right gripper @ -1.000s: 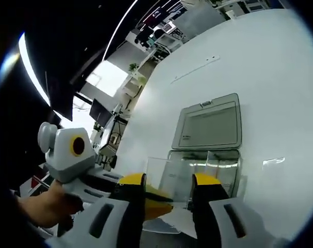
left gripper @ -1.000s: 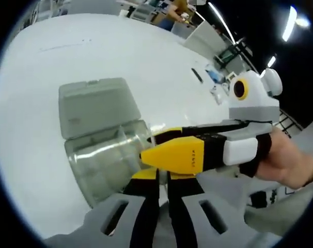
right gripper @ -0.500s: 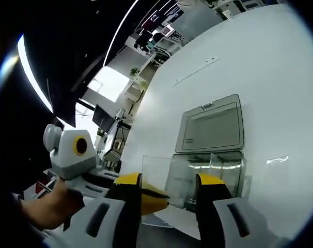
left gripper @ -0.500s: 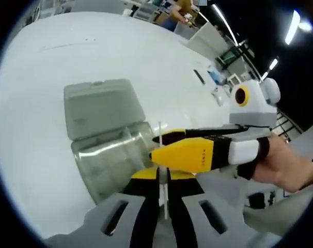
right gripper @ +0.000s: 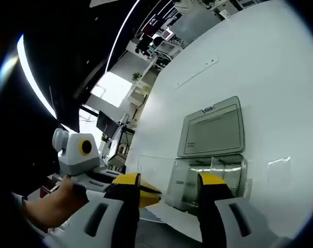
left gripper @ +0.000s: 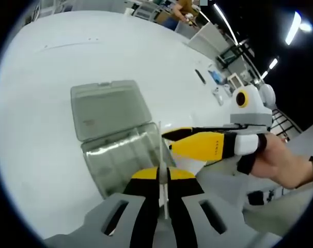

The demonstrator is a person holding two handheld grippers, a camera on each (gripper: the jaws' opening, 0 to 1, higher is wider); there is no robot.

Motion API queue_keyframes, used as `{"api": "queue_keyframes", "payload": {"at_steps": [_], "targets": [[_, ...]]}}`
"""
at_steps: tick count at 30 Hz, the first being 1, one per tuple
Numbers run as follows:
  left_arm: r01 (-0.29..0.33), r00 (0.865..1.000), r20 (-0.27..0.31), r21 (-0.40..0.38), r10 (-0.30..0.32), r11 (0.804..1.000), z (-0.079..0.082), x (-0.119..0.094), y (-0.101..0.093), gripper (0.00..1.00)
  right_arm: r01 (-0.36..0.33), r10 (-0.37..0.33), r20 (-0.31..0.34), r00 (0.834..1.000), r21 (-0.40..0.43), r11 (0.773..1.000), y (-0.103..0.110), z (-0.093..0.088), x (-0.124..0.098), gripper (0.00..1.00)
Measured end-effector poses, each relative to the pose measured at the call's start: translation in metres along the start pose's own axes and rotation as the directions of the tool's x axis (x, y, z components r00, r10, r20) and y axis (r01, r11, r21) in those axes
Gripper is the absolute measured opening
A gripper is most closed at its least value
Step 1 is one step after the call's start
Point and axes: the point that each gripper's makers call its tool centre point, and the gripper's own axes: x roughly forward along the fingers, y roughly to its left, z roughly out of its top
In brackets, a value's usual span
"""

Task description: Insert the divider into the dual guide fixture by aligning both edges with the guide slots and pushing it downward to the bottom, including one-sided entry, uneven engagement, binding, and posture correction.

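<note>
Left gripper [left gripper: 163, 178] pinches the divider [left gripper: 160, 155] edge-on, above the fixture [left gripper: 123, 155] (ten o'clock); right gripper [right gripper: 169, 181] gapes empty; insertion remains.

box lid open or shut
Open. The grey lid lies folded back flat on the table, hinged behind the clear box, whose mouth is uncovered; the right gripper view shows the same.

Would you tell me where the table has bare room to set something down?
The white table is bare left of and beyond the clear box and its open lid. It is crowded by the box's near right, where both claws meet around the divider.
</note>
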Motion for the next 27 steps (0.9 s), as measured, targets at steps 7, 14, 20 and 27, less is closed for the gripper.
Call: {"api": "queue_keyframes", "payload": {"at_steps": [7,14,20,27], "targets": [[0.022,1.0,-0.01,-0.027,-0.022,0.999,0.0,-0.004,0.003,0.01,0.0,0.0,0.003,1.0,-0.012,1.0,-0.003,0.002,-0.004,0.39],[-0.012,0.999,-0.034,-0.056,0.011,0.998,0.002,-0.008,0.015,0.02,-0.003,0.004,0.004,1.0,-0.039,0.999,-0.004,0.002,-0.008,0.39],[-0.082,0.994,-0.082,-0.092,0.074,0.992,0.0,-0.009,0.031,0.02,-0.019,0.016,-0.022,1.0,-0.164,0.986,-0.002,-0.006,-0.013,0.39],[-0.127,0.986,-0.124,-0.124,0.111,0.984,0.0,-0.006,0.039,0.02,-0.032,0.021,-0.039,0.999,-0.296,0.955,-0.002,-0.014,-0.016,0.4]]}}
